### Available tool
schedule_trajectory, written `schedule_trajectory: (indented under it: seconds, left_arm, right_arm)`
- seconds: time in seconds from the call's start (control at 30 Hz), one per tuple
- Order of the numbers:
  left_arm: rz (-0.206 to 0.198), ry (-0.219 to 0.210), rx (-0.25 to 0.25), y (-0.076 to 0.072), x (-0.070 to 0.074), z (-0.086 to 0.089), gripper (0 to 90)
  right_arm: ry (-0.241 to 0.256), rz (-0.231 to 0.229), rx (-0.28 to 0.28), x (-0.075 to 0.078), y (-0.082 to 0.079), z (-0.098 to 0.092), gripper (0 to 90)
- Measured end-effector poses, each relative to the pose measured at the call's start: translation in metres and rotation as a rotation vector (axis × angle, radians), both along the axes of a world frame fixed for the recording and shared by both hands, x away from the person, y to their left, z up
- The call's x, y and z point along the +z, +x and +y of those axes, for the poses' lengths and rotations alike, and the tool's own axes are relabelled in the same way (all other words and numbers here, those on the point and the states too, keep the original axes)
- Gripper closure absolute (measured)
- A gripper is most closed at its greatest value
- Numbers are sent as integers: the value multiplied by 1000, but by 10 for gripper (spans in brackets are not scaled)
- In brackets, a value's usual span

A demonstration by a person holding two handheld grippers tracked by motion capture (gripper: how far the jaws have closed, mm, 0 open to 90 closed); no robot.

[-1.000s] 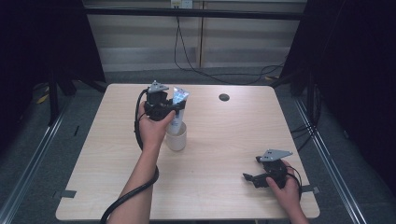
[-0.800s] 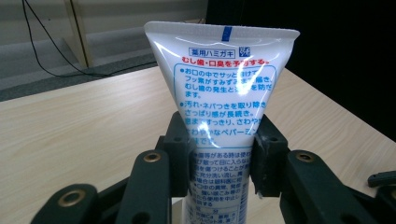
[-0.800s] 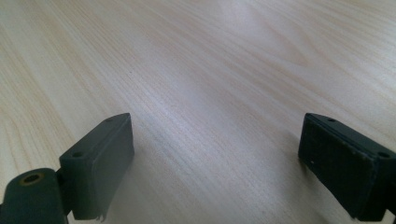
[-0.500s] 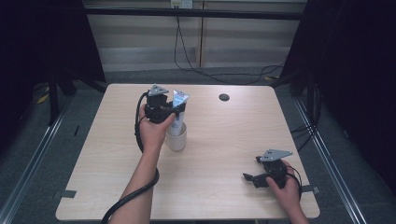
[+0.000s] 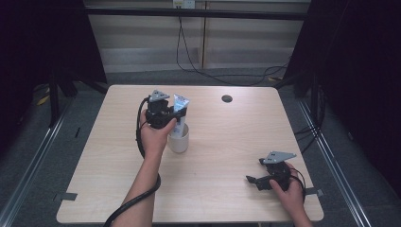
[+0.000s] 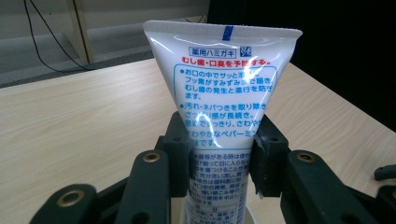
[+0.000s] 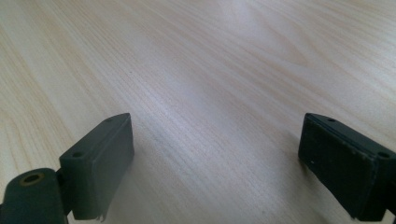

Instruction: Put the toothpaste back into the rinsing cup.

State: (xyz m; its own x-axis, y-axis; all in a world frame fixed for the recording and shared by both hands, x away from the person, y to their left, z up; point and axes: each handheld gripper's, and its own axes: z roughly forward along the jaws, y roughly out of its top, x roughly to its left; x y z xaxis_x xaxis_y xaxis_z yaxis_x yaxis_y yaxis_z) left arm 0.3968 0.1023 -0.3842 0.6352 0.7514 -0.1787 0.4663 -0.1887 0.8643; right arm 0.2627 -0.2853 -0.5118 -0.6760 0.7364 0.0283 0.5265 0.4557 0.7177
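A white toothpaste tube (image 5: pixel 180 105) with blue and red print stands upright, crimped end up, and its lower end reaches into a white cup (image 5: pixel 178 142) on the table's middle left. My left gripper (image 5: pixel 175 118) is shut on the tube just above the cup's rim. In the left gripper view the two black pads press the tube (image 6: pixel 224 88) from both sides at its middle, where my left gripper (image 6: pixel 223 156) clamps it. My right gripper (image 5: pixel 253 180) rests on the table near the front right, open, and in its own view my right gripper (image 7: pixel 215 158) has only bare wood between its fingers.
The light wooden table (image 5: pixel 227 142) has a small black round spot (image 5: pixel 226 98) near its far edge. Metal rails run along the floor on both sides. Dark curtains stand left and right, and cables hang at the back wall.
My left gripper has sunk a little with the tube toward the cup. The right gripper has stayed still.
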Motion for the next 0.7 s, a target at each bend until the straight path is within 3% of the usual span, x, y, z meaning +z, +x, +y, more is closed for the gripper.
schedule_trajectory:
  seconds: [0.7]
  left_arm:
    - [10,9,3,-7,-15,0,636]
  right_arm:
    - [0,1,-1,0,0,0,102]
